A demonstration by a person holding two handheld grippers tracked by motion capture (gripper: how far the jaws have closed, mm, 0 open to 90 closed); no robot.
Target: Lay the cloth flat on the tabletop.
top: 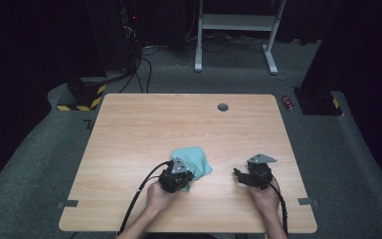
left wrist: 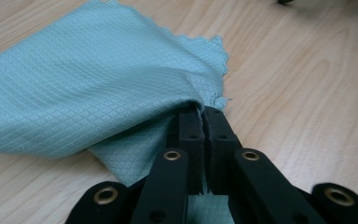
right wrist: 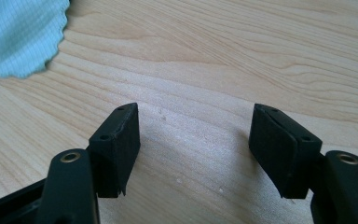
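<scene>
A teal cloth (top: 193,160) lies crumpled on the wooden table (top: 129,129), near its front middle. My left gripper (top: 185,180) sits at the cloth's near edge and is shut on it. In the left gripper view the cloth (left wrist: 88,79) is folded over, and its fold runs down between the two closed pads of my left gripper (left wrist: 202,114). My right gripper (top: 238,173) rests on the table to the right of the cloth, apart from it. Its jaws stand wide open over bare wood (right wrist: 193,126), with a scalloped corner of the cloth (right wrist: 18,32) off to the upper left.
A small round grommet (top: 223,107) is set in the table near its far edge. Beyond the table stand a white desk frame (top: 236,30), black equipment with cables (top: 129,45) and a hazard-striped base (top: 82,97) on the grey carpet.
</scene>
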